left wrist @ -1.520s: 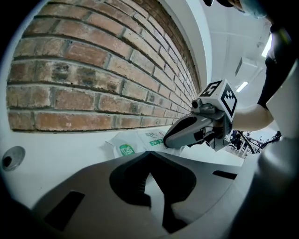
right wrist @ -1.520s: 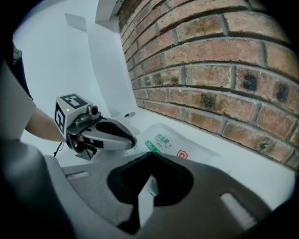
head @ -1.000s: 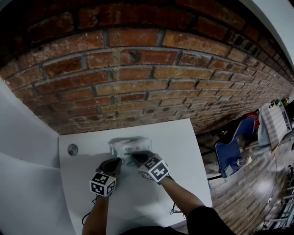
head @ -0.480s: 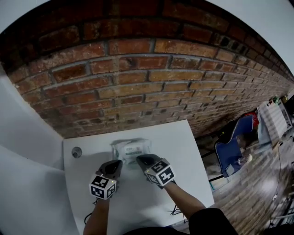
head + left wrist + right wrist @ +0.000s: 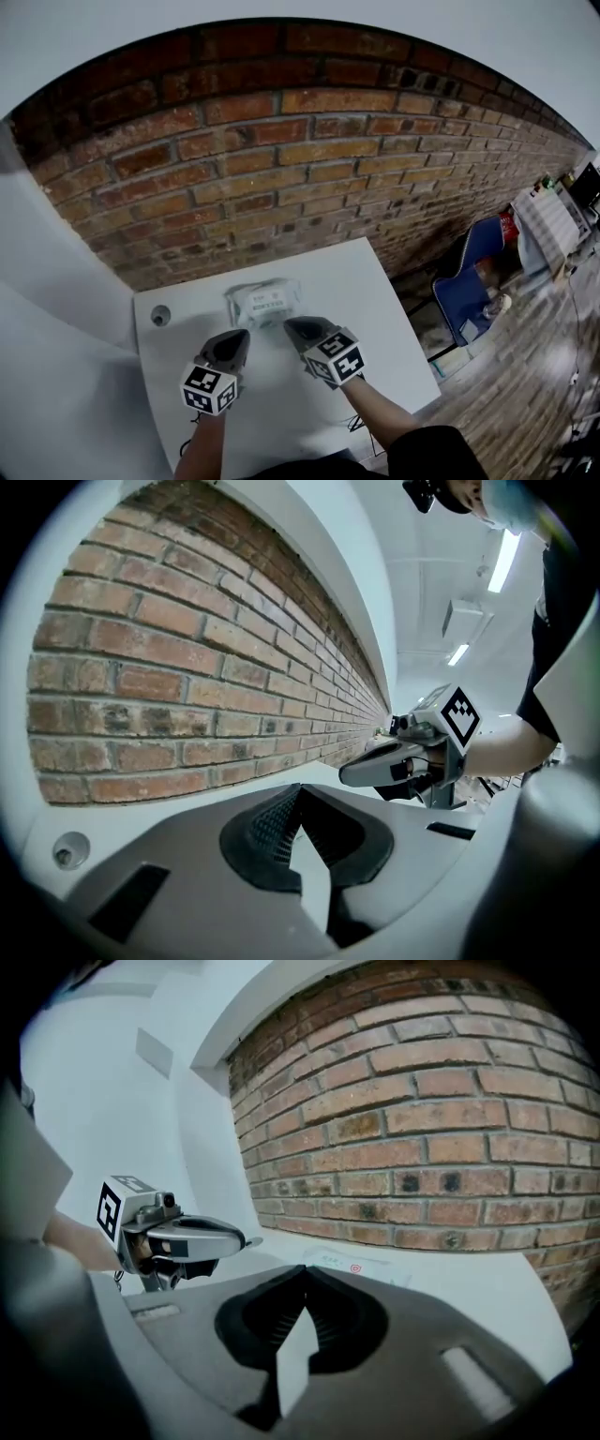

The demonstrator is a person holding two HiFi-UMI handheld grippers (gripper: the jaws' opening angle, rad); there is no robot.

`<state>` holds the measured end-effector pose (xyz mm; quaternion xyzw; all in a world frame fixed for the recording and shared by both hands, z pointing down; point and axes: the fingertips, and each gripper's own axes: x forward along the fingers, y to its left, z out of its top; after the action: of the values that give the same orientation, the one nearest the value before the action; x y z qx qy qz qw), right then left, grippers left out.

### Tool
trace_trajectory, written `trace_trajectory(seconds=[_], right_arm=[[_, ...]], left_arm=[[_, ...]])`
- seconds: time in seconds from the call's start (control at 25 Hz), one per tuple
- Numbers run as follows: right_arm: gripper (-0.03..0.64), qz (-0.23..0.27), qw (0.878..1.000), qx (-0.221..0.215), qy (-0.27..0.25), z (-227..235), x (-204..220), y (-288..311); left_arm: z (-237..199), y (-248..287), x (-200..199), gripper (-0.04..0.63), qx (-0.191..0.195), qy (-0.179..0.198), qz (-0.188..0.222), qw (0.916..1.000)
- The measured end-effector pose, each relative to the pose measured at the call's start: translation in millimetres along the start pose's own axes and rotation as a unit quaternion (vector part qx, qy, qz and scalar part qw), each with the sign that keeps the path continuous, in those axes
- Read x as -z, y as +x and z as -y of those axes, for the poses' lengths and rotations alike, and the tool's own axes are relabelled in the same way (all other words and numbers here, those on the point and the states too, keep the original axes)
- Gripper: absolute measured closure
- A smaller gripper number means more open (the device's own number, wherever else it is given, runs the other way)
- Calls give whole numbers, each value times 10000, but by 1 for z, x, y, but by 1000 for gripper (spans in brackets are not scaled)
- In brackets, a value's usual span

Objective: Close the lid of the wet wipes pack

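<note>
The wet wipes pack (image 5: 265,302) lies flat on the white table (image 5: 375,309) near the brick wall, its lid down flat. In the right gripper view the wet wipes pack (image 5: 361,1267) shows as a thin white slab just beyond the jaws. My left gripper (image 5: 230,348) hovers a short way in front of the pack's left corner, shut and holding nothing. My right gripper (image 5: 300,330) sits just in front of the pack's right edge, also shut and empty. Each gripper sees the other: the right gripper (image 5: 352,775) and the left gripper (image 5: 246,1241).
A brick wall (image 5: 281,159) rises right behind the table. A round cable hole (image 5: 160,316) sits at the table's far left corner. A blue chair (image 5: 478,281) and floor clutter stand to the right, past the table edge. A white wall panel borders the left.
Both grippers have drawn back toward me from the pack; a second ago they were on it. The pack stays in place with its lid flat.
</note>
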<state>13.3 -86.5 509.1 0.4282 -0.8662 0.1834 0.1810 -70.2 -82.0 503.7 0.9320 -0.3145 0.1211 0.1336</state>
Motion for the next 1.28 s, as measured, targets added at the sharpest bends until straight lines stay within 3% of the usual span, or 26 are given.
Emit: trace_trajectory(seconds=[0.6, 1.28], right_arm=[[618, 660, 9957, 641, 121, -37, -8, -78], [618, 1240, 9876, 955, 92, -91, -9, -152]], left_arm=[[54, -55, -33, 595, 433, 586, 371, 9967], [95, -118, -47, 595, 727, 740, 860, 9909]])
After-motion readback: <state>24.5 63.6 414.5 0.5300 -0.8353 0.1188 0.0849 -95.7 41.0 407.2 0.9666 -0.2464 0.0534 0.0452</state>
